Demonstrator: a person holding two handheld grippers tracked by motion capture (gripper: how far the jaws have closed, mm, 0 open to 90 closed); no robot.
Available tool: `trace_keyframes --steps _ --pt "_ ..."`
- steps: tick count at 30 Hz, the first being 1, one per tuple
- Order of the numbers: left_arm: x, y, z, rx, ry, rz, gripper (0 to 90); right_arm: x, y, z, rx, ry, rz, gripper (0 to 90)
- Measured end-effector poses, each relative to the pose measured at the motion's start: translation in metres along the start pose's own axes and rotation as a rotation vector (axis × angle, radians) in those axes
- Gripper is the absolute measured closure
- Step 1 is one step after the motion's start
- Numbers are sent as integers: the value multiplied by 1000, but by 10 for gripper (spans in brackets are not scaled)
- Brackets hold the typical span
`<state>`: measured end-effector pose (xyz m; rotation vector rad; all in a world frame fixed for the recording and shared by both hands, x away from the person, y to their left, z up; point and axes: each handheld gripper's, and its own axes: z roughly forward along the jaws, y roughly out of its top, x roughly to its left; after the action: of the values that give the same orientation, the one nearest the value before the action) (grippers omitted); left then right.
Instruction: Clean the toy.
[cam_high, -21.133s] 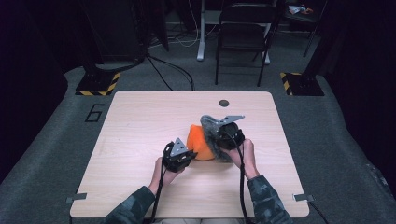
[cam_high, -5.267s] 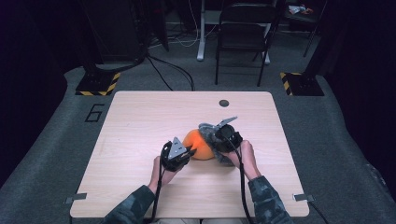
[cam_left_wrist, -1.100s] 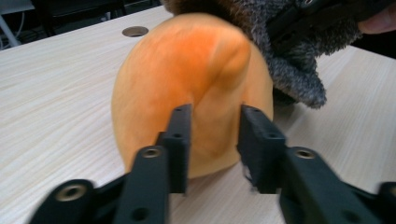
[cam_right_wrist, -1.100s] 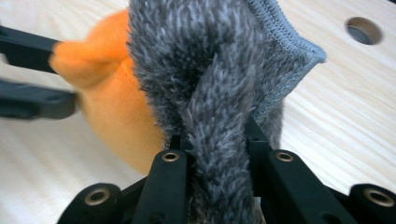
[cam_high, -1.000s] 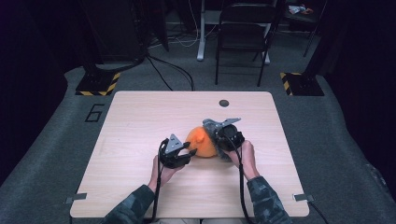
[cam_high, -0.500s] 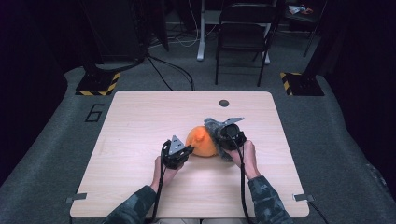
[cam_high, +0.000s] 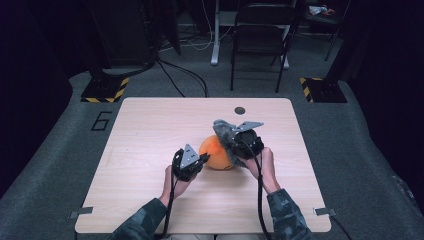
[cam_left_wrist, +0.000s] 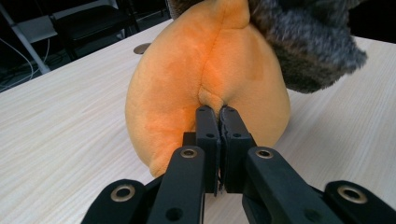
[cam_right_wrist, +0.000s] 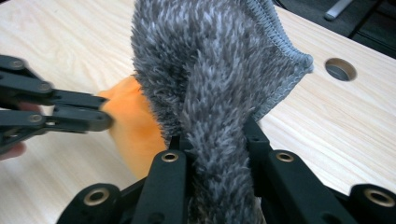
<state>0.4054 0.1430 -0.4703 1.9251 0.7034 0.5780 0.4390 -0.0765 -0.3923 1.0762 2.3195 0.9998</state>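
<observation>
An orange plush toy (cam_high: 217, 152) lies near the middle of the wooden table (cam_high: 150, 125). My left gripper (cam_high: 204, 159) comes at it from the left. In the left gripper view its jaws (cam_left_wrist: 217, 112) are shut, pinching a small pucker of the orange plush (cam_left_wrist: 187, 74). My right gripper (cam_high: 234, 140) is shut on a grey fuzzy cloth (cam_high: 225, 131), held bunched against the toy's upper right side. The cloth (cam_right_wrist: 205, 60) stands up between the jaws and hides their tips (cam_right_wrist: 212, 128). Beside it show the orange plush (cam_right_wrist: 133, 121) and the left gripper (cam_right_wrist: 105, 114).
A round cable hole (cam_high: 240, 110) sits near the table's far edge. A folding chair (cam_high: 260, 30) and yellow-black striped blocks (cam_high: 105, 90) stand on the floor beyond the table. Bare wood lies to the left and in front of the toy.
The left gripper's jaws have closed on the orange plush. The right gripper has risen a little with the grey cloth.
</observation>
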Motion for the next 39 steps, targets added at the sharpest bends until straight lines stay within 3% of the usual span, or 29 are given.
trace_keyframes --steps 2,8,11,15,27,30,32,36,39 --pt "2 -2 1 5 -2 -6 881 2 -2 6 16 -2 -13 762" --pt "5 -5 4 12 -6 -36 881 -11 -14 24 56 -1 42 762" --pt "7 -6 4 12 -2 -43 881 -22 -25 35 107 -14 72 762" --pt "6 -6 5 9 -9 -42 880 -31 -39 50 165 -23 103 763" --pt "5 -7 5 5 -14 -40 879 -42 -61 72 290 -38 146 760" --pt "6 -7 5 6 -16 -40 879 -44 -57 66 285 -39 140 759" --pt "6 -7 5 6 -17 -43 879 -46 -48 54 255 -39 135 760" --pt "4 -7 5 4 -17 -28 879 -40 -27 25 132 -42 120 760" --pt "4 -7 5 3 -18 -28 879 -26 -13 9 56 -31 76 759"
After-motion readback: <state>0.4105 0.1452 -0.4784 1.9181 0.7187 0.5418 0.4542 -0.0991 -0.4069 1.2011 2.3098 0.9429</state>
